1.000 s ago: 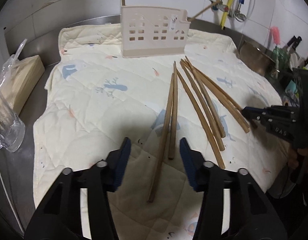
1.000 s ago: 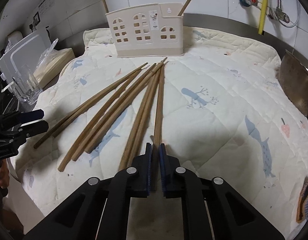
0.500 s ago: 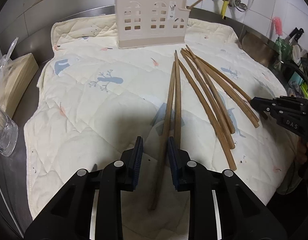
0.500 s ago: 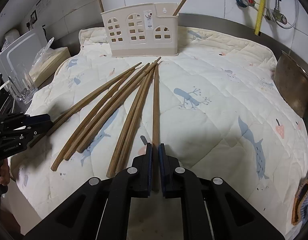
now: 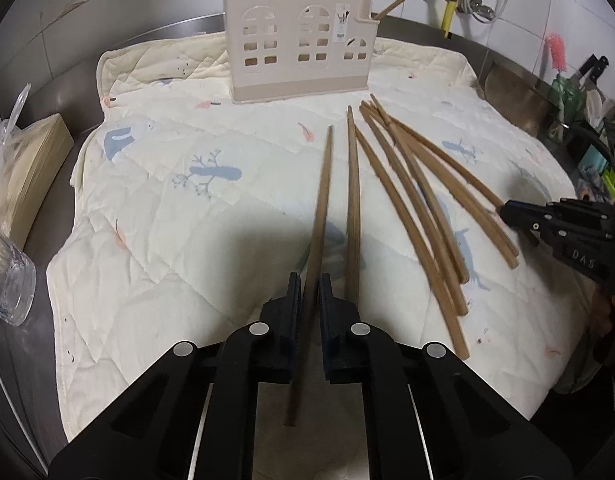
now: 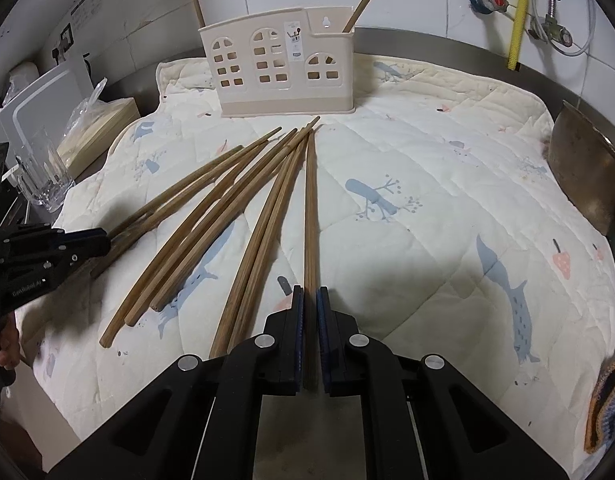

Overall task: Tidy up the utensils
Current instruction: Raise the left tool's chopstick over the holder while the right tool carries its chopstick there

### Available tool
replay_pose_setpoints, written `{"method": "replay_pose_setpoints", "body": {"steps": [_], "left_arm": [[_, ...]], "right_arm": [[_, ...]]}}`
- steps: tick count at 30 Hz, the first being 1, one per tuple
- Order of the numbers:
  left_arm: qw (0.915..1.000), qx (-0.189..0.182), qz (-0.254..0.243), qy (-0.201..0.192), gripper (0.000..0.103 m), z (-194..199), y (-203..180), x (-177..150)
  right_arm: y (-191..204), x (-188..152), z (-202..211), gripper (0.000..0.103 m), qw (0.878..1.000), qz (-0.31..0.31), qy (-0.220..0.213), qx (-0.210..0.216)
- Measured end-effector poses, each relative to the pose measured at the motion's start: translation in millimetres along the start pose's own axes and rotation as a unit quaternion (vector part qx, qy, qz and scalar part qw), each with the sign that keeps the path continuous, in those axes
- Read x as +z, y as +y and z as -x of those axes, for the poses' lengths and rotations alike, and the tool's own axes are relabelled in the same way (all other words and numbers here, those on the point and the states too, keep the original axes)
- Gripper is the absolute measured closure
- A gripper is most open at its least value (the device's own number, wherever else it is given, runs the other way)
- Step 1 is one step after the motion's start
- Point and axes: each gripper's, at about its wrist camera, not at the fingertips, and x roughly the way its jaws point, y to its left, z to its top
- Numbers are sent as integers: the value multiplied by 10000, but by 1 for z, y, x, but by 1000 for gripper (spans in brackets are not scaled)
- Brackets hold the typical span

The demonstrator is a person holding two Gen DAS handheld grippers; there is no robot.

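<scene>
Closed since a second ago: left gripper (image 5: 309,294) now clenched on leftmost chopstick (image 5: 322,196), tip toward holder (image 5: 297,46) at quilt's (image 5: 147,208) far edge, slightly blurred. Right gripper (image 6: 310,308) clamping rightmost chopstick (image 6: 310,216), pointing likewise; butt hidden between fingers.

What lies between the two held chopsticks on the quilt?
Six loose chopsticks fan across the quilt between the left gripper and right gripper, right wrist view.
</scene>
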Motion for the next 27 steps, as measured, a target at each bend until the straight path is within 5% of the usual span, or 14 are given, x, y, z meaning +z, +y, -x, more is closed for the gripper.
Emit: {"method": "replay_pose_setpoints", "body": {"steps": [14, 27], "left_arm": [[9966, -147, -141, -798, 97, 58, -2, 49], [9933, -363, -187, -1085, 97, 66, -2, 111]], "right_arm": [[-9, 44, 61, 97, 9957, 198, -903, -99], [-17, 100, 78, 97, 9910, 211, -1315, 167]]}}
